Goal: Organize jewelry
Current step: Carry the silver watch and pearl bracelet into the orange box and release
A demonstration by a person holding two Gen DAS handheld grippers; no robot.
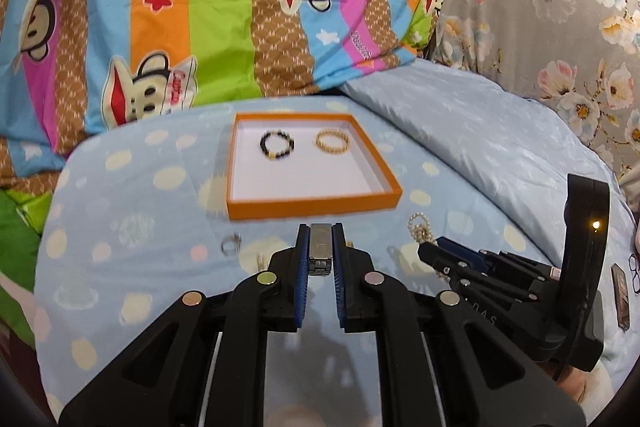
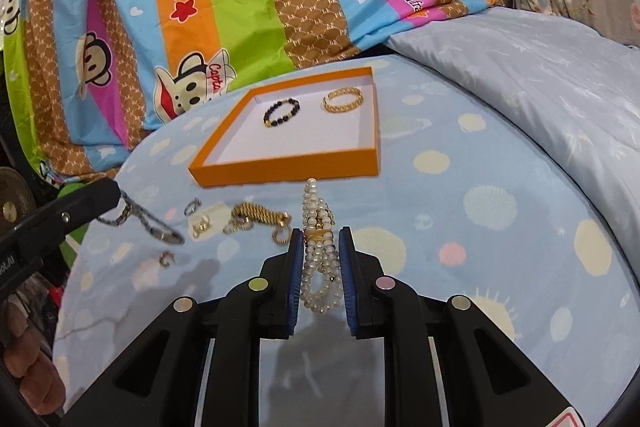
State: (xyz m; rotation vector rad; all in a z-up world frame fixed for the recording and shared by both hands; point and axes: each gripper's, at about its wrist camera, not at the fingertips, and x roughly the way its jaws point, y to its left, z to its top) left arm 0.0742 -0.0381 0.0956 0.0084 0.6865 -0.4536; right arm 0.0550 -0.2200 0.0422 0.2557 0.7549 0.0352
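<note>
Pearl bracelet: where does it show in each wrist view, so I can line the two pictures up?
Left wrist view: pearl bracelet at right of centre, hanging from the right gripper, below the orange tray's near right corner.
Right wrist view: pearl bracelet at bottom centre, clamped in the right gripper.
Shared landmark: orange tray, holding a black bead bracelet.
</note>
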